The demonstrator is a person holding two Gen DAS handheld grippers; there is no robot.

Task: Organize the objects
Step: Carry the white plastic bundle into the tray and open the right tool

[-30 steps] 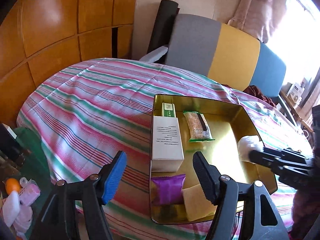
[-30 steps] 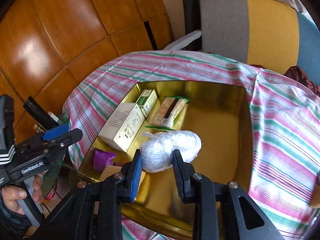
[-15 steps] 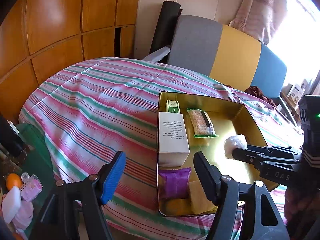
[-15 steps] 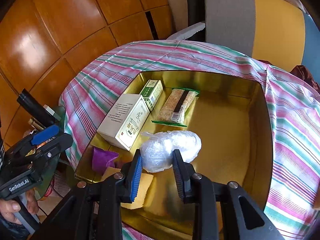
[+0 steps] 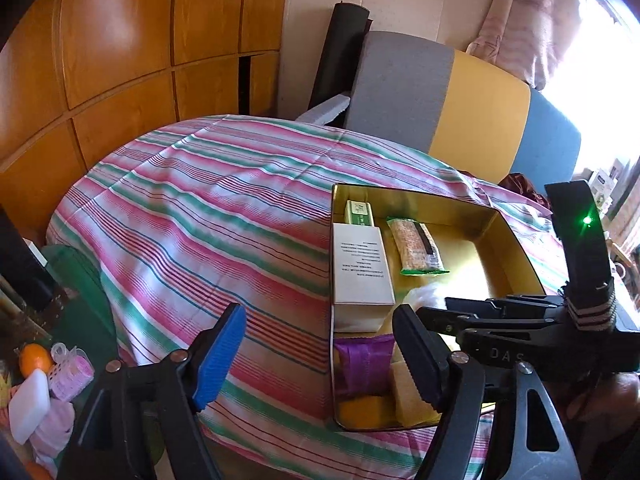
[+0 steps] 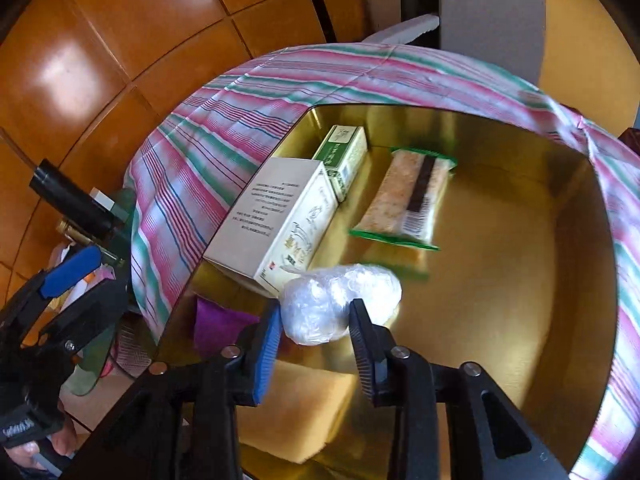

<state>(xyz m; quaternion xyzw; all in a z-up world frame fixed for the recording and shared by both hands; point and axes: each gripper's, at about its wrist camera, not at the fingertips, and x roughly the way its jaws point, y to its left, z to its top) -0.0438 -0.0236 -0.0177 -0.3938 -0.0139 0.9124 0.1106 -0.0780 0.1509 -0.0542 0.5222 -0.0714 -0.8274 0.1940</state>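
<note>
Right, left wrist view first: the left gripper (image 5: 318,354) hangs w/ fingers spread wide, nothing between them, over the near edge of the striped tablecloth (image 5: 208,216), just left of the gold tray (image 5: 516,248). Tray sits on the cloth's right side. Inside, along its left wall: small green box (image 5: 359,213) at the far end, white box (image 5: 362,270) next to it nearer the camera, then a purple packet (image 5: 364,364) and a yellow sponge-like block (image 5: 412,400) at the near end. Snack bar in green-edged wrapper (image 5: 418,246) lies right of the white box. The right gripper (image 5: 500,320) reaches in from the right across the tray; a bit of the clear plastic bundle (image 5: 424,294) shows at its tip, beside the white box. Sofa back in grey, yellow & blue (image 5: 448,100) stands behind the table.

Right wrist view: right gripper (image 6: 314,330) has its blue & black pads pressed on either side of the clear plastic bundle (image 6: 340,300), holding it above the tray floor (image 6: 520,280), near the white box's (image 6: 276,220) corner. Whether the bundle touches the box, can't tell. Green box (image 6: 344,160) & snack bar (image 6: 408,200) lie beyond. Purple packet (image 6: 218,322) and yellow block (image 6: 296,404) sit partly hidden under the fingers. Left gripper (image 6: 64,292) shows at the left edge, off the tray, jaws apart.
</note>
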